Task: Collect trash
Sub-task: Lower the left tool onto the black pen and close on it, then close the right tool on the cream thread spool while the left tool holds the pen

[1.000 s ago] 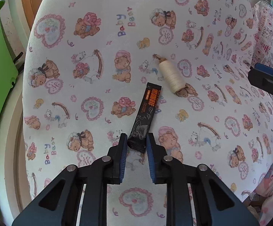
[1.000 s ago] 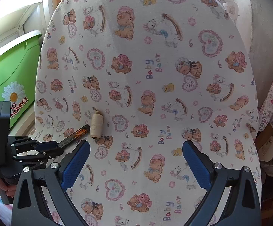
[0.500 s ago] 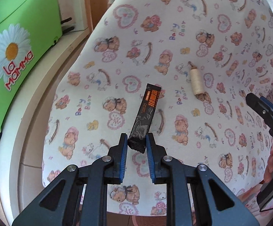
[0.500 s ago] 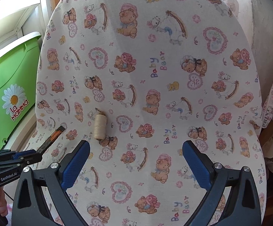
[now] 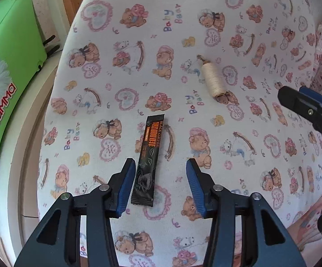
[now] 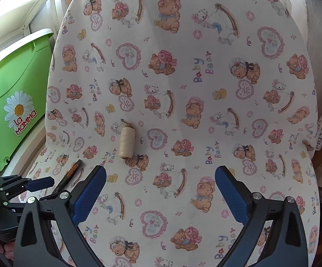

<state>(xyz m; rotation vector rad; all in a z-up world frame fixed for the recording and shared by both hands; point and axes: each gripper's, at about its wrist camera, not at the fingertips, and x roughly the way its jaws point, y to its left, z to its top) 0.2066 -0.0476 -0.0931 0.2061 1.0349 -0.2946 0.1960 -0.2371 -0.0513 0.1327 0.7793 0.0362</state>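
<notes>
A black coffee sachet is being shown lying flat on the bear-print seat cover, lengthwise between the blue pads of the left gripper, whose jaws have just been opening and are now standing spread, with neither pad pressing on the packet; the left pad is sitting just beside the sachet's edge, the right pad well apart from it. The sachet is being read as light, thin and limp, with a slick foil skin that is likely to slide under a glancing touch and to fold if taken by one end; a hold across its narrow width near the middle, with the pads closed on its long edges, is being judged the surest. No breakage is being feared, though the soft cloth beneath it may be caught up with it. Beyond the sachet's far end and to its right, a spool of cream thread is lying on the same cover, well apart from the packet. Further to the sachet's right, the right gripper is being held over the cover with its jaws wide apart and nothing between them. To the sachet's left, past the edge of the cover, a green plastic bin bearing a daisy is being seen, a likely place for the trash.
</notes>
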